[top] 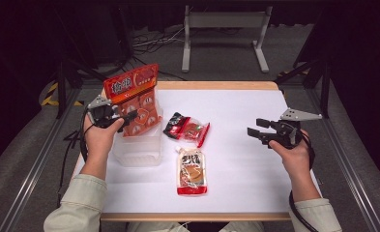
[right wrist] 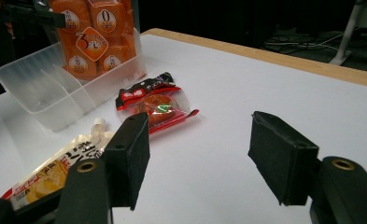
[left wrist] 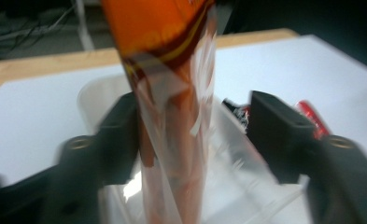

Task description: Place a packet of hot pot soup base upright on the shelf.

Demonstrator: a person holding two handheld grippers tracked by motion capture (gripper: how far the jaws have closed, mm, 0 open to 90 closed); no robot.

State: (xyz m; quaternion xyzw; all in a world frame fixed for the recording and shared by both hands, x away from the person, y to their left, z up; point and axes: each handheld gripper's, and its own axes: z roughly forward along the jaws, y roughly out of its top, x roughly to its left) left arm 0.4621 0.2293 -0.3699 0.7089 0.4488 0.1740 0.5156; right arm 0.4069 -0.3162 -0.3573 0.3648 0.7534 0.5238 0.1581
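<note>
One orange snack bag [top: 133,99] stands upright in the clear plastic bin [top: 138,151]; your left gripper [top: 125,119] has its jaws wide around it, released. Next, pull back and send your right gripper [top: 253,132], wide and empty, to the red packet [top: 187,129].

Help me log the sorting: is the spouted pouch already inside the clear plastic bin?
No, the spouted pouch lies flat on the white table, just outside the clear plastic bin.
</note>
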